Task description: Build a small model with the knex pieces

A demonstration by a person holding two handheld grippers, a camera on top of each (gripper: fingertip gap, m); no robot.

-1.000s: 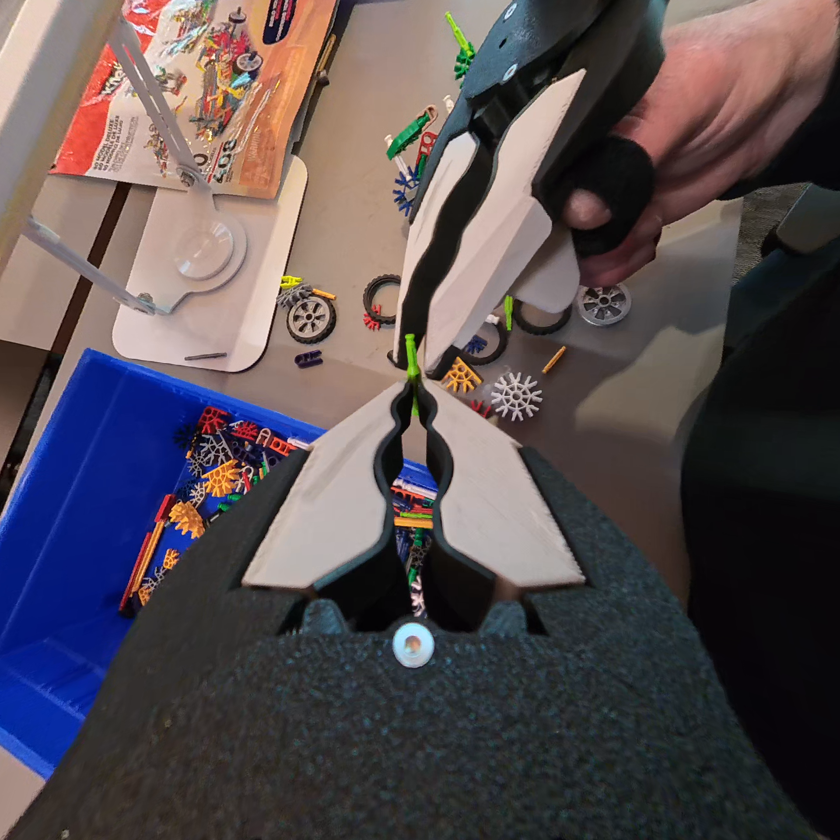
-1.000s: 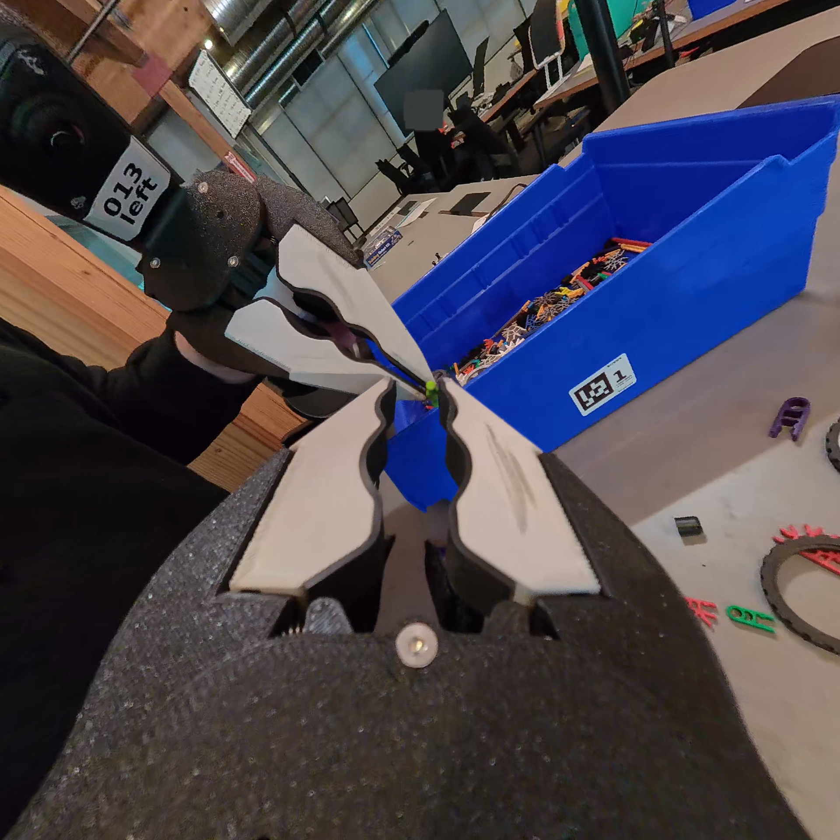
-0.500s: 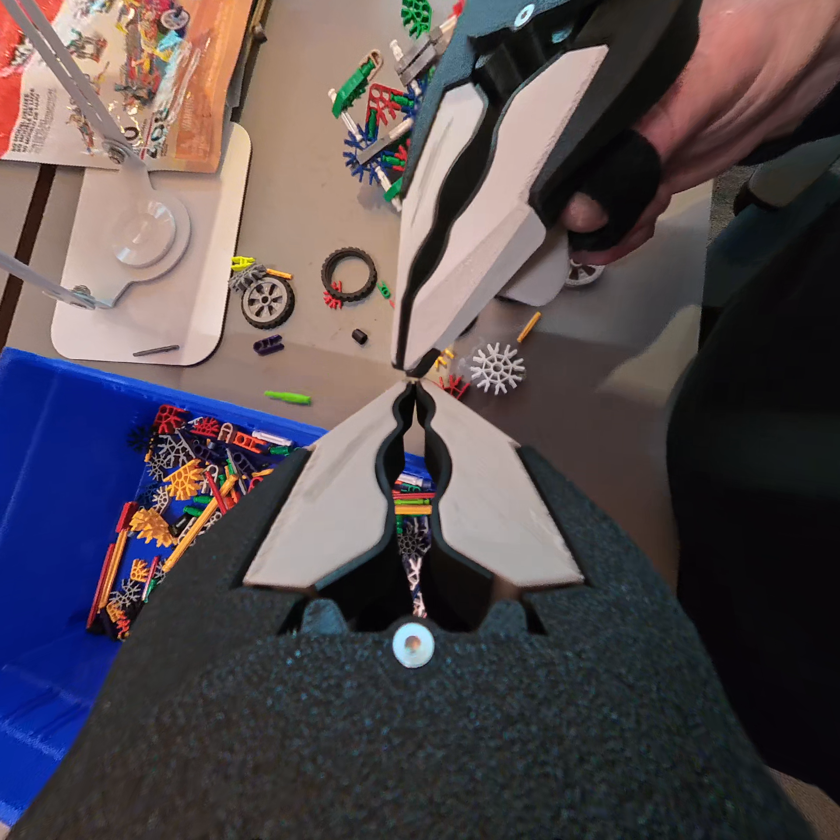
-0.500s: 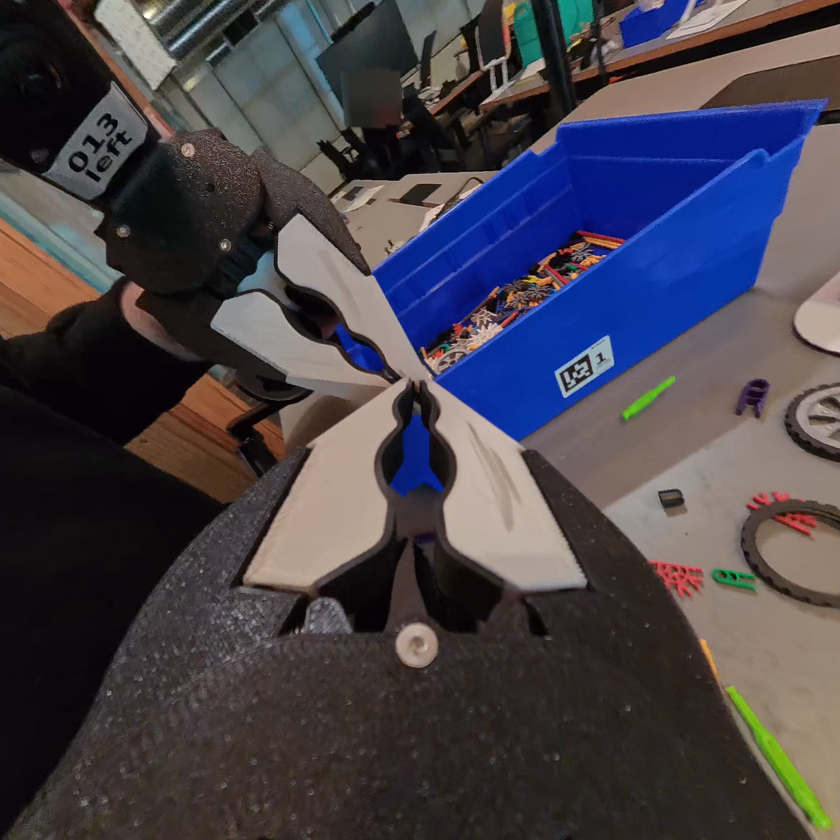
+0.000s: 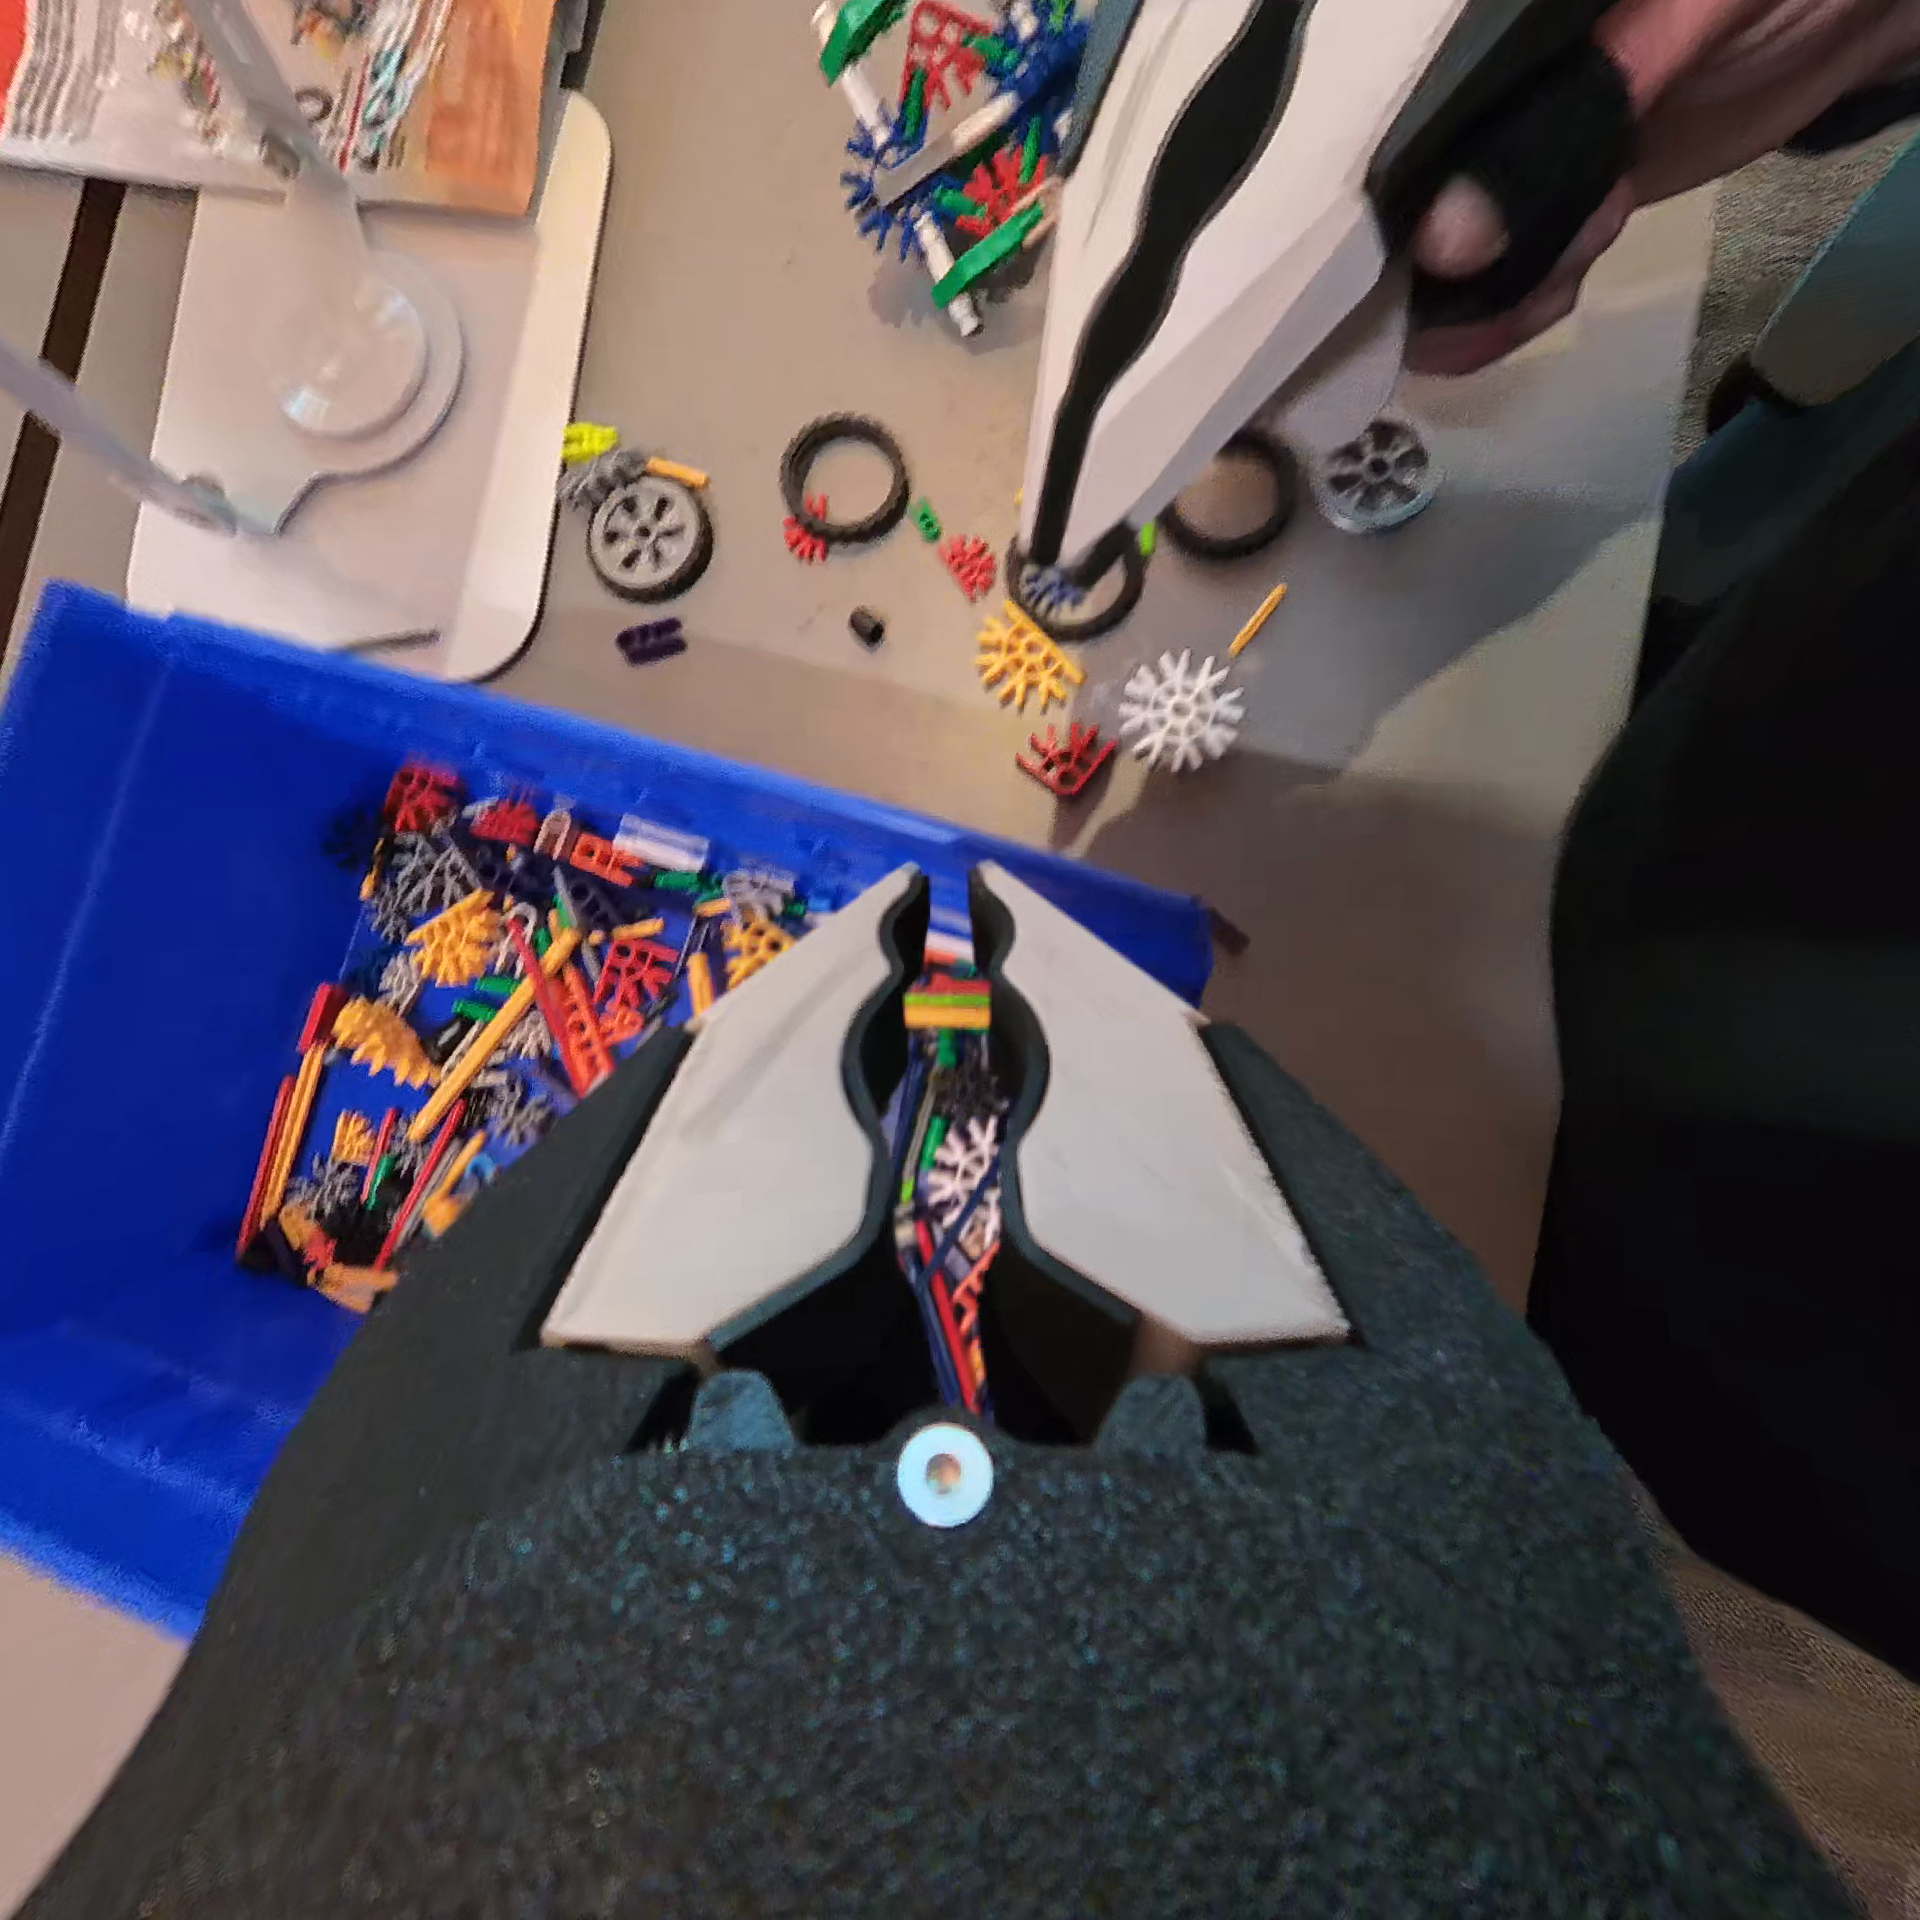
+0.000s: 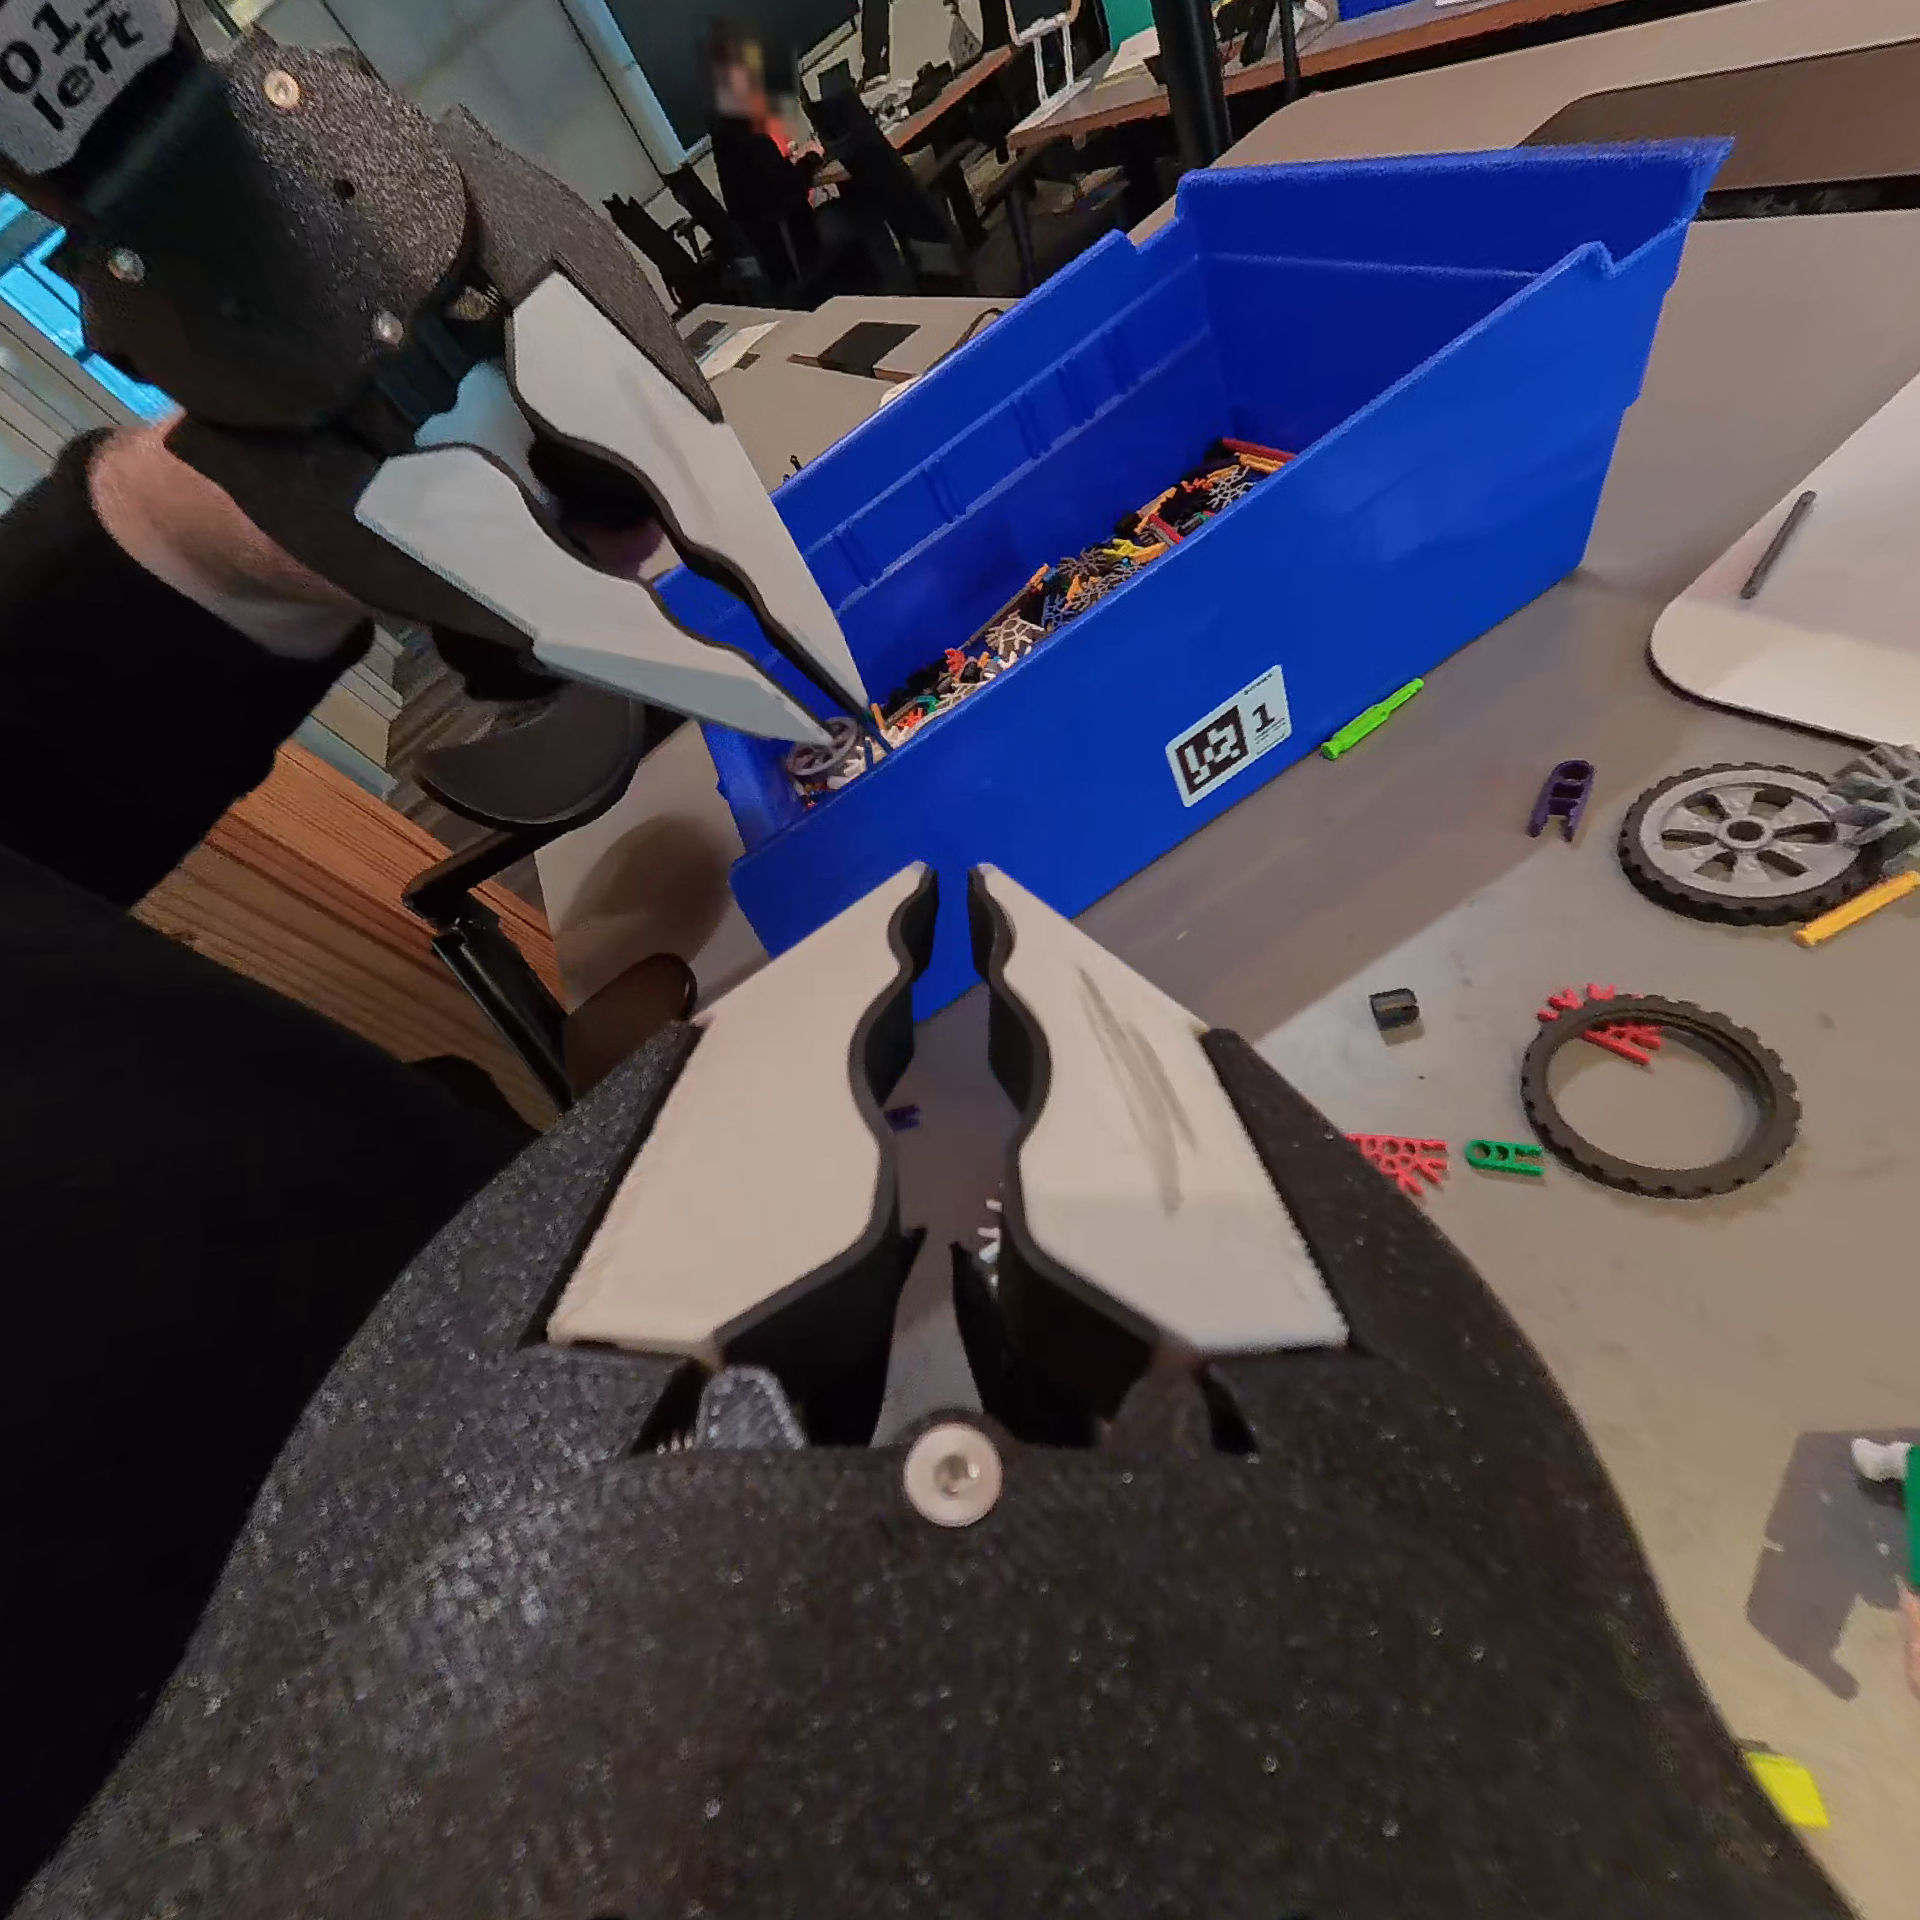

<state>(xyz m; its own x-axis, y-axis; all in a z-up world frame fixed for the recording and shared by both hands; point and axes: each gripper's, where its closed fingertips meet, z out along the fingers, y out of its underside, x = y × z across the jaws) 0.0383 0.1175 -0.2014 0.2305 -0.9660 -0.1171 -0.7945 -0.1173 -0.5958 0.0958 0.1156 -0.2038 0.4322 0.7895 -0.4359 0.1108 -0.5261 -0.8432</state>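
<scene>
My left gripper (image 5: pixel 948 883) hangs over the right end of a blue bin (image 5: pixel 156 727) full of small coloured construction pieces. Its jaws stand narrowly apart with nothing between them. It also shows in the right wrist view (image 6: pixel 852 722), tips just above the bin's near end (image 6: pixel 1143 831). My right gripper (image 6: pixel 951 883) is narrowly parted and empty, low over the grey table beside the bin. In the left wrist view its tips (image 5: pixel 1049 545) are just above a black tyre holding a blue connector (image 5: pixel 1075 597). A green rod (image 6: pixel 1371 717) lies on the table against the bin.
Loose pieces lie on the table: a white snowflake connector (image 5: pixel 1181 710), a yellow one (image 5: pixel 1027 655), a spoked wheel (image 6: pixel 1745 836), a tyre ring (image 6: pixel 1659 1091), a purple clip (image 6: pixel 1558 795). A half-built assembly (image 5: pixel 945 197) and a white stand base (image 5: pixel 343 416) sit farther back. About 7 centimetres separates my left fingertips from my right.
The green rod left my left gripper and now lies on the table. The grippers have drawn apart: left back over the bin, right down toward the tyre. Both jaws have parted slightly.
</scene>
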